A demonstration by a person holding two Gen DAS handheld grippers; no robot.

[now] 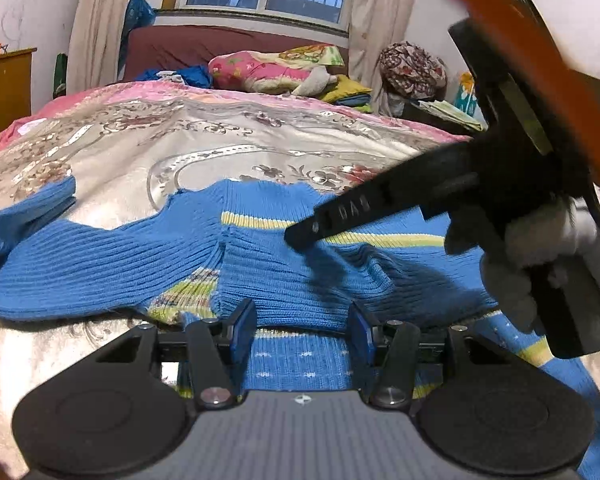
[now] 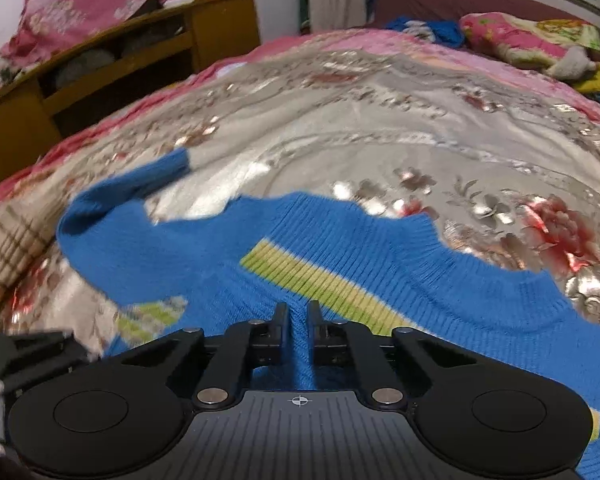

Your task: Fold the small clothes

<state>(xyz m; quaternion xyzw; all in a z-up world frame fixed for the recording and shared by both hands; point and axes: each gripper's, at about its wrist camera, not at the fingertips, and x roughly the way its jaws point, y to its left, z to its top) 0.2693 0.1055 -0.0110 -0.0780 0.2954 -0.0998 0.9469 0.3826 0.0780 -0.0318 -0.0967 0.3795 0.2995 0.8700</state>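
Your right gripper [image 2: 298,316] is pinching a fold of the sweater [image 2: 340,240]; your left gripper [image 1: 302,328] is hanging open over its hem.

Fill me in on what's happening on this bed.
A person with a gripper in each hand is folding a small blue sweater spread on the floral bedspread. The right gripper has pinched a ridge of the knit between its fingers. The left gripper hovers open at the sweater's near edge, gripping nothing.
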